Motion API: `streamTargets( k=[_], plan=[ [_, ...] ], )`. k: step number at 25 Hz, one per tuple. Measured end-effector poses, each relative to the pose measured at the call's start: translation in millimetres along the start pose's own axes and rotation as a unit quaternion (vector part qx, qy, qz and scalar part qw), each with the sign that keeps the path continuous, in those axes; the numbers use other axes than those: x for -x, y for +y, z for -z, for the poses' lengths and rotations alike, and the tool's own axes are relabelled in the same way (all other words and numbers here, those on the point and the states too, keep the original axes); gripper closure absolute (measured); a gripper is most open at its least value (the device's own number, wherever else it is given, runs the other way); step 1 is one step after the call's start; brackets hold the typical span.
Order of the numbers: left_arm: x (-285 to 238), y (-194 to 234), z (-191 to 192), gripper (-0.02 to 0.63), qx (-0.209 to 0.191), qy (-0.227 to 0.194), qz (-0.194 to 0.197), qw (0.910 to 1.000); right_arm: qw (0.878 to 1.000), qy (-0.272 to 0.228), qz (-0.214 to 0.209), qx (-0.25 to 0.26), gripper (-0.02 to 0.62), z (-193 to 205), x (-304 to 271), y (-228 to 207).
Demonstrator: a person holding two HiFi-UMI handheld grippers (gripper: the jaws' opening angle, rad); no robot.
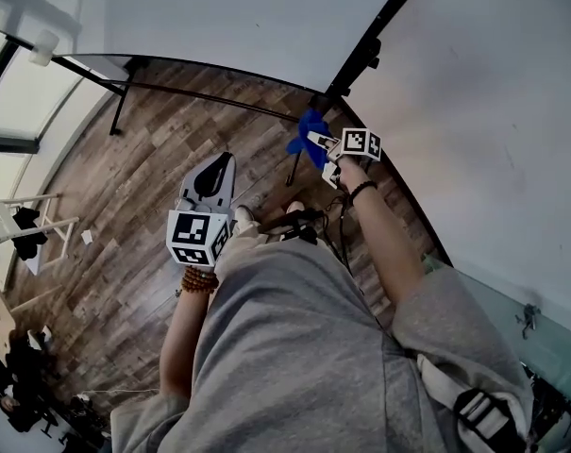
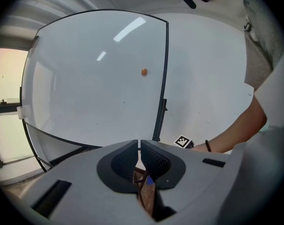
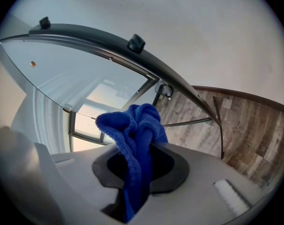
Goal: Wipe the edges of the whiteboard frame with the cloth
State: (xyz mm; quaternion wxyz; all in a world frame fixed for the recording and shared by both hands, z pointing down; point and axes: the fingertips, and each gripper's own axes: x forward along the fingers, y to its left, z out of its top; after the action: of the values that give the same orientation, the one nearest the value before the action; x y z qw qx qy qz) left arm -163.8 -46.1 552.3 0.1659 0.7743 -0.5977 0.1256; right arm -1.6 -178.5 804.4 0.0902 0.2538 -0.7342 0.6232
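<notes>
bunched blue cloth in right gripper

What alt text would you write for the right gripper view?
The right gripper is clamped on a bunched blue cloth, close to the dark whiteboard frame. A wooden floor shows at lower right.

Open room is left in front of the whiteboard frame, above the wooden floor. Along the frame's edge, a pass is interrupted by two black knobs. Beneath the frame, the way is crossed by thin stand struts and a leg.
</notes>
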Motion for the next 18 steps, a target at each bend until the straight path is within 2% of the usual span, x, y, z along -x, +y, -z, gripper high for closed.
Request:
streamTargets(
  k=[6,11,15,18],
  plan=[
    [-13,-6,-12,0.581,-0.020,-0.013,0.032,0.9992,0.998,-0.060,-0.026,0.018,0.514,-8,24,37],
    [-24,-9,-32,0.581,-0.033,-0.031,0.054,0.9975,0.989,-0.136,-0.027,0.054,0.511,-26,52,74],
    [-31,-13,-47,0.581,-0.043,-0.047,0.068,0.9956,0.973,-0.202,-0.017,0.113,0.509,-42,79,115],
    [-32,-15,-58,0.581,-0.048,-0.066,0.072,0.9941,0.951,-0.250,0.005,0.179,0.509,-48,104,152]
  ],
)
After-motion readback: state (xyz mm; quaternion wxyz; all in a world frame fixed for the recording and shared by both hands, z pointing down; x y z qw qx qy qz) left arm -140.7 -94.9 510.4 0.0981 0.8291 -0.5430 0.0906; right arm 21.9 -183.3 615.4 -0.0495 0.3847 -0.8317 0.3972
